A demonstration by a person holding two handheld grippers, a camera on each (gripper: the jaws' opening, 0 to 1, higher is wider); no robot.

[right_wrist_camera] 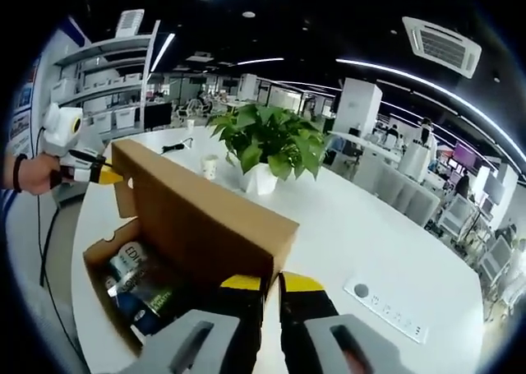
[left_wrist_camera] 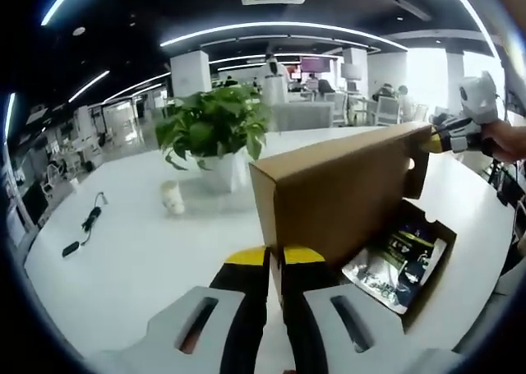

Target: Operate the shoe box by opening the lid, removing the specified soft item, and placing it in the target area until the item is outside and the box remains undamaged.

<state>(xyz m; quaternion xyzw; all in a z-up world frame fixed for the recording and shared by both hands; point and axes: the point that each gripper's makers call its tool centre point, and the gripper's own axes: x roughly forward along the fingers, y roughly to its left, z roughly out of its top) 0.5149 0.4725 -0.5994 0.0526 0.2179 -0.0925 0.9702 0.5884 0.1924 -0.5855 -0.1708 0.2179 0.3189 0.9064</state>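
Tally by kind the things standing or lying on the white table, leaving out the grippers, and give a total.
Cardboard shoe box, lid raised: 1
Potted plant: 1
Paper cup: 1
Black cable: 1
Total: 4

A plain brown shoe box [left_wrist_camera: 345, 193] is sitting on a white table [left_wrist_camera: 131, 251], beside a green plant [right_wrist_camera: 271, 140] in a white pot [right_wrist_camera: 259, 179].

Box contents [left_wrist_camera: 400, 263] partly hidden by lid [left_wrist_camera: 341, 189].
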